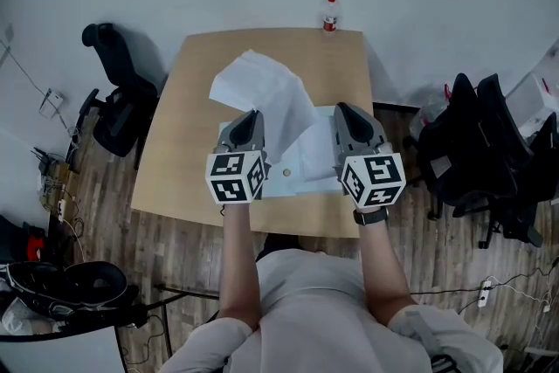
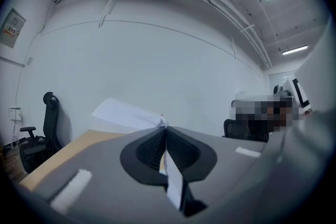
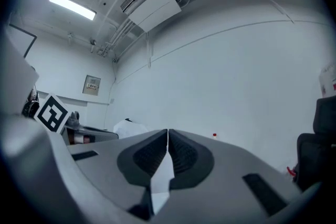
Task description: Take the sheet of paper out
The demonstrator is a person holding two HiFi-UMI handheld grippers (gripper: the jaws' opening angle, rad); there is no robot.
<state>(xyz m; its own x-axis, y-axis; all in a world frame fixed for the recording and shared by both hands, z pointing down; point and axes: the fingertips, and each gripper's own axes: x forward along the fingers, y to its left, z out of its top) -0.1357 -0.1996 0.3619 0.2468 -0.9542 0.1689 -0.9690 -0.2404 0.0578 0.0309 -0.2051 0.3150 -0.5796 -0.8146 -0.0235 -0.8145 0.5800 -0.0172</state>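
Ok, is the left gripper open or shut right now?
Shut. In its own view the left gripper has its jaws pressed together on a white sheet of paper that sticks out beyond them.

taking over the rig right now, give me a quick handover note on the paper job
Left gripper: fingers shut on the sheet of paper, held raised above the table.
Right gripper: fingers shut on a thin white edge, apparently the pale folder lying on the table.
Done: most of the sheet is lifted up and to the left of the folder.
Left: its lower end looks to meet the folder yet; draw it fully clear, then set it down.
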